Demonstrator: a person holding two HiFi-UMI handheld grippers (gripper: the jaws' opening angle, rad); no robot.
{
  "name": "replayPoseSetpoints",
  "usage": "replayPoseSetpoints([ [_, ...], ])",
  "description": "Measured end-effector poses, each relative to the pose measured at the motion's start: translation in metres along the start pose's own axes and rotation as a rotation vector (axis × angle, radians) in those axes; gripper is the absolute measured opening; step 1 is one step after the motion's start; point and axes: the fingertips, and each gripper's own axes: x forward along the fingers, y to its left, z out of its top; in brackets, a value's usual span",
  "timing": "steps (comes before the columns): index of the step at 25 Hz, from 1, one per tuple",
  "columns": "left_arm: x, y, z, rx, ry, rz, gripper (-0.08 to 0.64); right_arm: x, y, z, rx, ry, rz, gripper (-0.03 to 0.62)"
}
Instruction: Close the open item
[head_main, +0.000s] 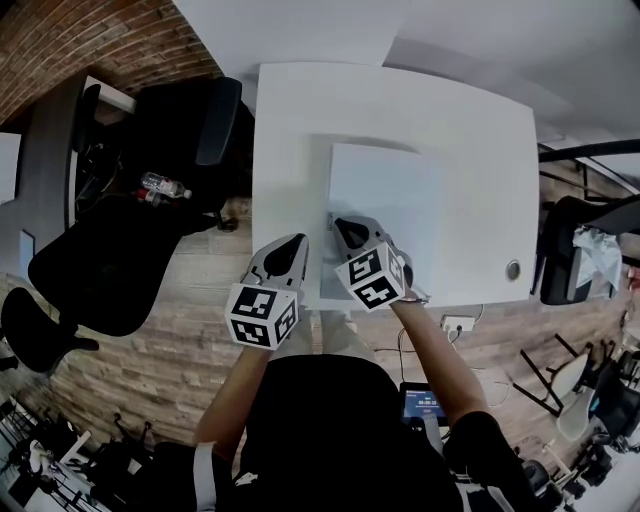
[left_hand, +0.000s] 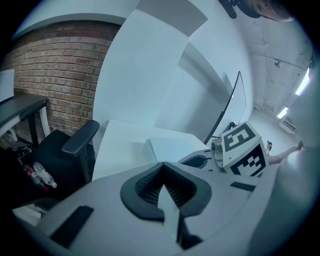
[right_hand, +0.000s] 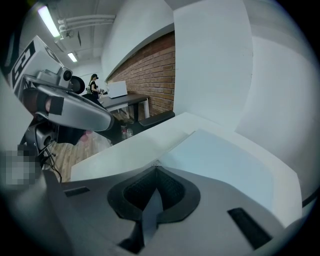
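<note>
A flat white rectangular item (head_main: 385, 210) lies on the white table (head_main: 290, 120), its top panel down flat against its base. My right gripper (head_main: 343, 228) is shut and empty, its tip at the item's near left corner (right_hand: 156, 164). The same item (right_hand: 225, 160) spreads out to the right beyond that gripper. My left gripper (head_main: 297, 246) hovers over the table's front edge, just left of the item, shut with nothing in it. From the left gripper (left_hand: 163, 166) the item (left_hand: 175, 147) shows ahead, apart from the tip.
Black office chairs (head_main: 120, 260) stand left of the table, with a plastic bottle (head_main: 160, 187) beside them. A round grommet (head_main: 513, 269) sits at the table's near right. Another chair (head_main: 570, 250) is at the right. A brick wall (left_hand: 55, 75) is behind.
</note>
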Motion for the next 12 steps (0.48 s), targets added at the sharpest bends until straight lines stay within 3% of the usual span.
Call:
replayPoseSetpoints([
  [12,-0.013,0.0,0.022,0.032,-0.041,-0.016,0.009,-0.012,0.0,0.014,-0.011,-0.005,-0.026,0.038],
])
